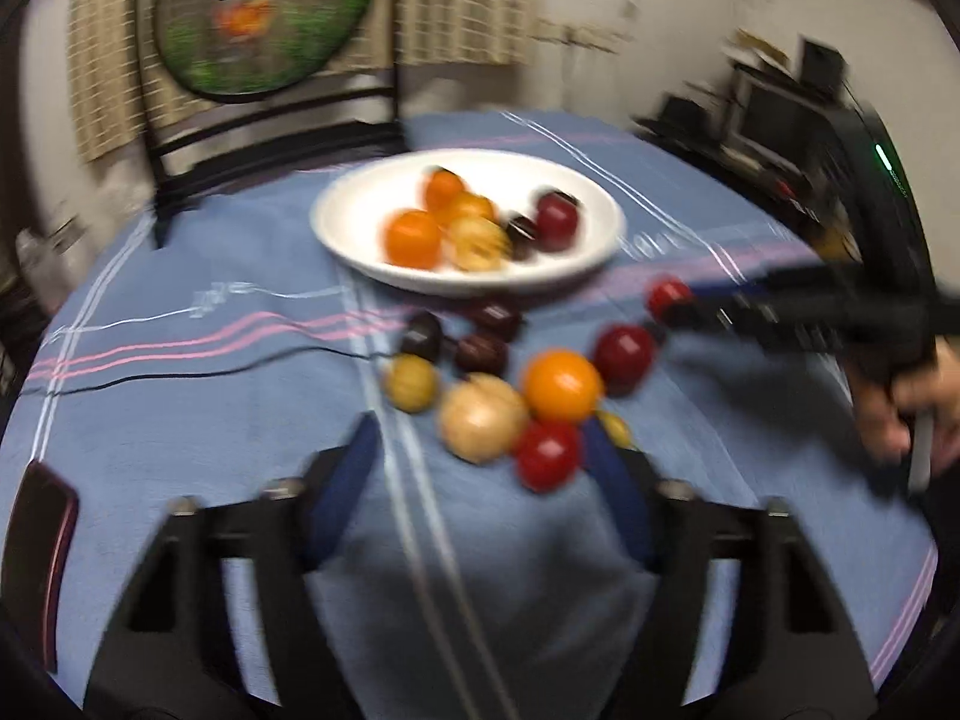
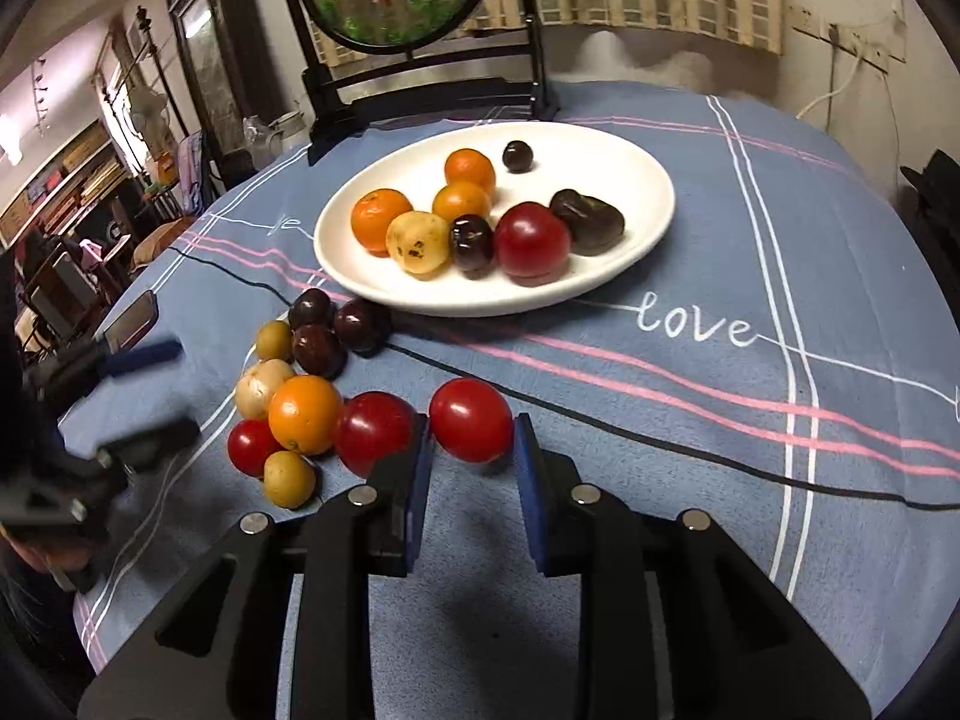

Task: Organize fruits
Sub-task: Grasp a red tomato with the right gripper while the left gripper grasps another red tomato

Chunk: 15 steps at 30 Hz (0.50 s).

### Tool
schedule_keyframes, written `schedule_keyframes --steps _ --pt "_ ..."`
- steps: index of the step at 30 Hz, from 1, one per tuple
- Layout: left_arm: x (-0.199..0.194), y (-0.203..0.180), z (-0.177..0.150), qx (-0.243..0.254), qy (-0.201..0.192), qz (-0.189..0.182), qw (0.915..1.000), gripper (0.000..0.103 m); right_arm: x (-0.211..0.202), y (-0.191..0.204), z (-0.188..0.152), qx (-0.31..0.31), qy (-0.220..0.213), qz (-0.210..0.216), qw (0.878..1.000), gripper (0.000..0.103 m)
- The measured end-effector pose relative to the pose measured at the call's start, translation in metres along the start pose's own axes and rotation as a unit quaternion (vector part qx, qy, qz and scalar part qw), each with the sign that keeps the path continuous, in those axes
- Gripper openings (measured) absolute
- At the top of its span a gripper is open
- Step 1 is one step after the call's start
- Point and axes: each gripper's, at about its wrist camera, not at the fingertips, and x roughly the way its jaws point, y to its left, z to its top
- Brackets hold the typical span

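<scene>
While the blurred left claw (image 1: 480, 468) gapes empty, only the right view shows the right claw (image 2: 471, 441) pinching a red tomato (image 2: 471, 427).

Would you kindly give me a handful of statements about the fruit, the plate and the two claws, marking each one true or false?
1. The right claw is shut on a red tomato. True.
2. The white plate is bare. False: it holds oranges, dark fruits, a yellow one and a red one.
3. A pile of fruit lies on the blue tablecloth beside the plate. True.
4. The word on the cloth reads "home". False: it reads "love".
5. The left claw grips an orange. False: the loose orange lies beyond its fingertips, not between them.
</scene>
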Motion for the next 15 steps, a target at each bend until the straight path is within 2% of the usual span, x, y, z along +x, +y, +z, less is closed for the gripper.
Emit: schedule_keyframes --steps 2,7,15 --pt "0.007 -0.006 -0.002 0.014 0.015 -0.007 0.9998 0.039 0.002 0.000 0.000 0.002 0.004 -0.003 1.000 0.027" --pt "0.016 -0.013 -0.006 0.029 0.034 -0.024 0.9987 0.037 0.001 0.004 -0.001 -0.003 0.007 -0.004 1.000 0.027" --pt "0.028 -0.017 -0.010 0.031 0.052 -0.025 0.9978 0.033 -0.002 0.006 -0.001 -0.006 0.003 -0.005 1.000 0.027"
